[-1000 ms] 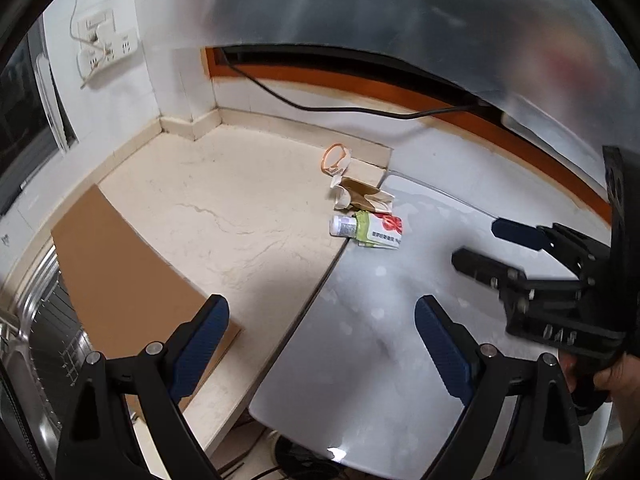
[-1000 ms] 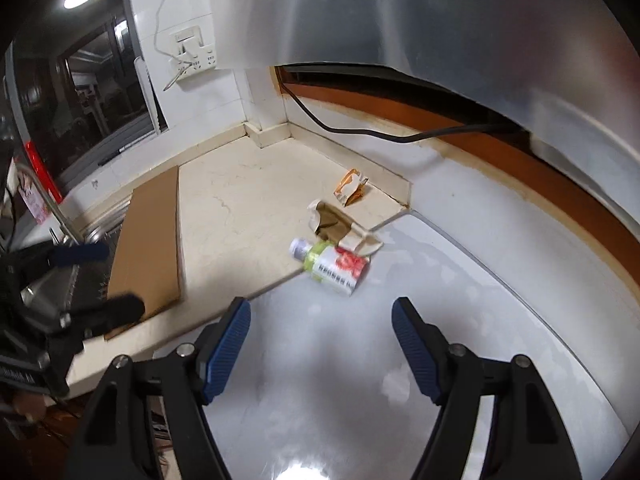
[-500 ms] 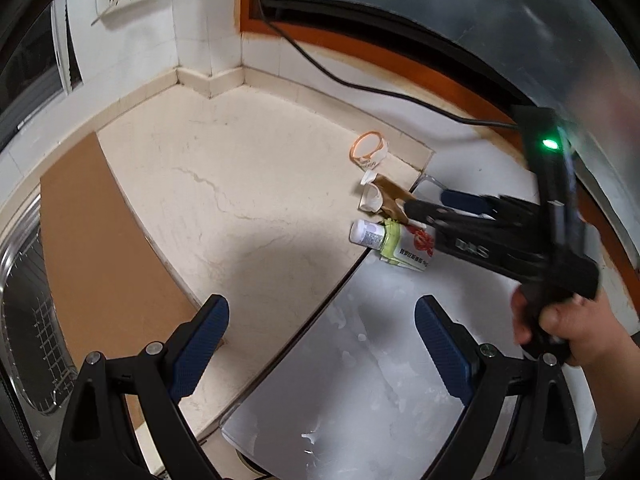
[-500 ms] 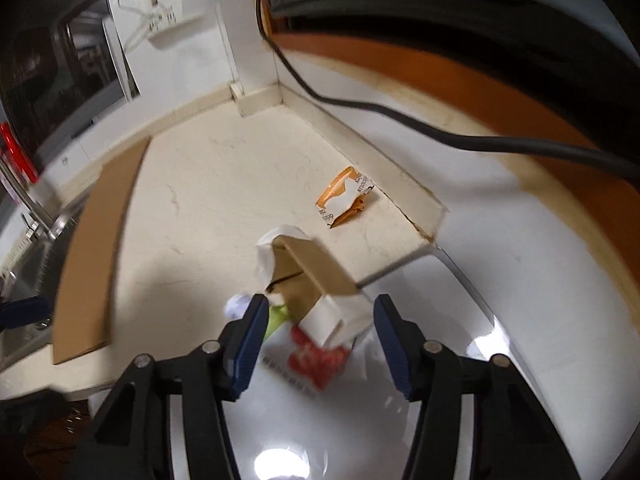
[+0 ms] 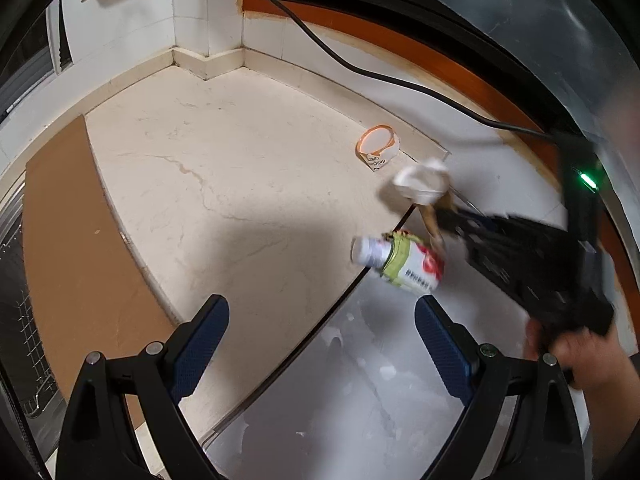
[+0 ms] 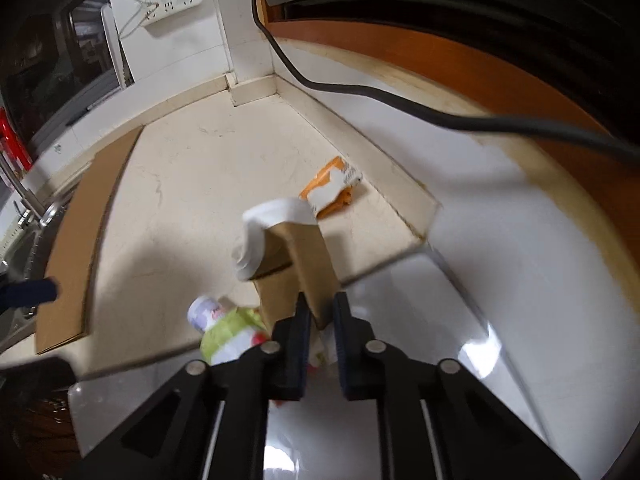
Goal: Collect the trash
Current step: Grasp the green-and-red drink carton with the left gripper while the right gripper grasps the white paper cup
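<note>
Countertop (bottle, wrapper, cardboard)

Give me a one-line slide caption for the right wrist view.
Right gripper jaws shut on a torn brown-and-white paper carton, above a small bottle lying at the counter edge.

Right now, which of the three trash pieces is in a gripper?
The torn brown-and-white paper cup, pinched by the right gripper. The green-labelled bottle and the orange wrapper lie loose on the counter.
</note>
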The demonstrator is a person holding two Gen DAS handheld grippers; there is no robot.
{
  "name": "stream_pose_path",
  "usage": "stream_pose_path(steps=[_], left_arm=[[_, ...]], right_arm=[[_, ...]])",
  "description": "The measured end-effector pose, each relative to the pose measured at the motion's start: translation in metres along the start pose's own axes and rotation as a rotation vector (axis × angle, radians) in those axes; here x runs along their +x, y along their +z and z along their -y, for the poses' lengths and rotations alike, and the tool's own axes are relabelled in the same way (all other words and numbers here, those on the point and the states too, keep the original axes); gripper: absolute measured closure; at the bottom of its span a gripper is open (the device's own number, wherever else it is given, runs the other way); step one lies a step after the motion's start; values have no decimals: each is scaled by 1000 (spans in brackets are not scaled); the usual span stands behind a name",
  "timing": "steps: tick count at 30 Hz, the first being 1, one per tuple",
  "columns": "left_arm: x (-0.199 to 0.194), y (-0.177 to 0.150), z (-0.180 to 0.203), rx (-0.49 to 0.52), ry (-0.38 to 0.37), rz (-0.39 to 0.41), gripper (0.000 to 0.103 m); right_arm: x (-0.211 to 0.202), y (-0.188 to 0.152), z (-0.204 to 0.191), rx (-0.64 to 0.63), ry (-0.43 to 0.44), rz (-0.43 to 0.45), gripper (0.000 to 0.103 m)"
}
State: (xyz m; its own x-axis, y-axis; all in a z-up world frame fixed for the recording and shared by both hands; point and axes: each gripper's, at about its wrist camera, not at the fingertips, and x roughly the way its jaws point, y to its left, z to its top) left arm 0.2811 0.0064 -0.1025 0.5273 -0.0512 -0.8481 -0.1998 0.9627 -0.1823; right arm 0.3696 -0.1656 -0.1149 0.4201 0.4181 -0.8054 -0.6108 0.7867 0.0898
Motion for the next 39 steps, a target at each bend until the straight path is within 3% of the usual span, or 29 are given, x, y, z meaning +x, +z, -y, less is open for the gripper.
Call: stream_pose_path(steps=[8,12,15,21,25,29,39], left_arm=[[24,4,13,22,-14,-49,10],[35,6,23,16,-42,-76,10],[46,11,29,-24,-66,-104,10],[71,26,35,-198,-73,-180,10],[83,31,41,-274,-57,-212,22],[91,33,47,-311,-21,-241,23],[103,29,57,-303,1,-290,47]], right_arm=[[-34,-52,5,62,74,-21,98],[-46,-70,8,95,59,-1,98],[-51,-76,13,131,43,16,98],[-57,-85,25,191,41,37,98],[-57,-88,29,214,50,42,98],[-58,-90,33,221,58,44,98],[-59,-94,38,236,67,50,98]])
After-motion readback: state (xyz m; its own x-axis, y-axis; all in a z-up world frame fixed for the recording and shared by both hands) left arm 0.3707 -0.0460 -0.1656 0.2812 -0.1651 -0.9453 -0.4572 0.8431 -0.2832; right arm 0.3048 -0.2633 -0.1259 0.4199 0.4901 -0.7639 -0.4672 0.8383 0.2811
